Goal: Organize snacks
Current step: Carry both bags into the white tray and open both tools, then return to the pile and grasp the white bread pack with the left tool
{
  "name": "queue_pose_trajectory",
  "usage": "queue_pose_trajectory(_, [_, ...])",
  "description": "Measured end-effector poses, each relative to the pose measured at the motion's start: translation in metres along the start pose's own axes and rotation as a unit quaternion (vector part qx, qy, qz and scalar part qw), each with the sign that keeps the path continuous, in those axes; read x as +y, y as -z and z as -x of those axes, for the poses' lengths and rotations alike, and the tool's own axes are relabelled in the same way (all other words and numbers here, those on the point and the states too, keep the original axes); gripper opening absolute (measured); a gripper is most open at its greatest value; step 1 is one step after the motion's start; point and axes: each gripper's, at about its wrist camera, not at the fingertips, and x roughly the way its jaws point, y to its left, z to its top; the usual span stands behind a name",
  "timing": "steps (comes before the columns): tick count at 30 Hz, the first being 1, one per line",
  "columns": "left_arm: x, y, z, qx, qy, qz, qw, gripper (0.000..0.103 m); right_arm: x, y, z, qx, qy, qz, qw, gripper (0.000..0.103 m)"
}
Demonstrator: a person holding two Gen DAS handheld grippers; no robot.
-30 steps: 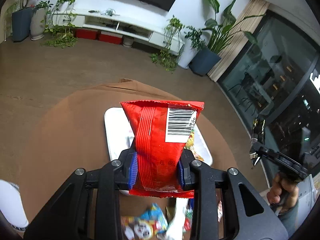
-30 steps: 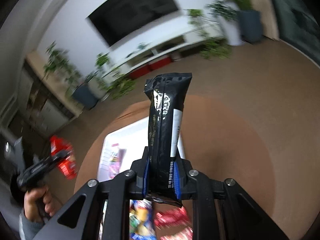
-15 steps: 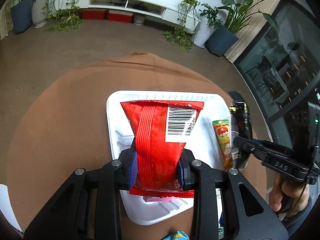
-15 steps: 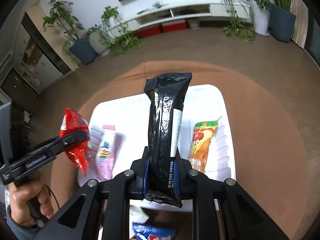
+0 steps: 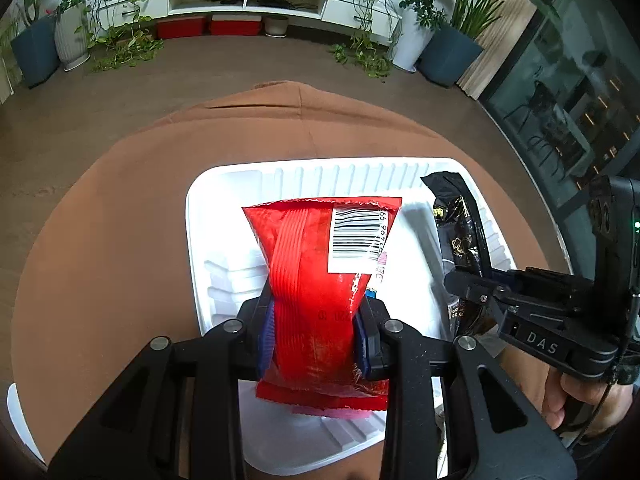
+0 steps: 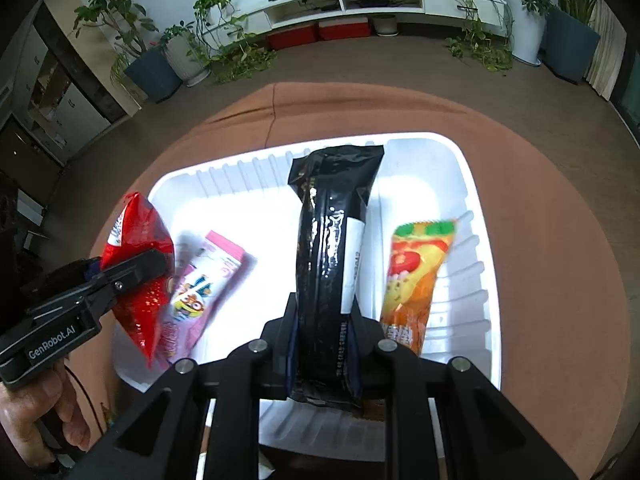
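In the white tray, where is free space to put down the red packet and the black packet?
Free floor in the white tray lies between the pink packet and the orange packet, under the black packet in the right claw, and along the far wall. The near left is crowded: the left claw holds the red packet over the pink one.

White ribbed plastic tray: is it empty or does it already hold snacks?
Not empty: white ribbed plastic tray holds pink packet and orange packet.

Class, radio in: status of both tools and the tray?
Left tool shut on red packet. Right tool shut on black packet. Both over white tray. Nothing blocking.
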Motion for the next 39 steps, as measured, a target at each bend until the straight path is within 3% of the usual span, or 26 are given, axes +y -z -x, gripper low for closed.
queue_pose_trajectory(7, [-0.009,-0.002,-0.023,0.009,-0.011,0.0,0.9999,0.033,0.003,0.001,-0.005,0.003,0.007,0.007,1.0,0.023])
queue_pose_trajectory(11, [-0.014,0.0,-0.033,0.013,-0.02,-0.002,0.9997,0.056,0.005,0.001,-0.006,0.004,0.012,0.01,1.0,0.027])
queue_pose_trajectory(14, [-0.018,0.0,-0.036,0.01,-0.024,-0.003,0.9997,0.062,0.007,0.003,-0.005,0.002,0.008,0.008,1.0,0.038])
queue_pose_trajectory(18, [-0.02,0.0,-0.028,0.002,-0.022,-0.001,0.9998,0.068,0.009,0.006,0.004,-0.011,0.014,0.013,1.0,0.044])
queue_pose_trajectory(22, [-0.019,0.008,-0.005,-0.014,-0.017,-0.002,0.9998,0.082,0.008,0.007,0.033,-0.045,0.008,0.007,0.999,0.062])
queue_pose_trajectory(24, [-0.02,0.013,0.013,-0.028,-0.017,-0.007,0.9994,0.096,0.007,0.01,0.052,-0.068,-0.002,0.006,0.998,0.071])
queue_pose_trajectory(28, [-0.019,0.028,0.054,-0.067,-0.022,-0.013,0.9975,0.103,-0.001,0.024,0.09,-0.12,-0.023,-0.013,0.992,0.089])
queue_pose_trajectory(39, [-0.03,0.119,0.131,-0.134,-0.045,-0.062,0.988,0.103,-0.013,0.096,0.136,-0.161,-0.071,-0.052,0.983,0.094])
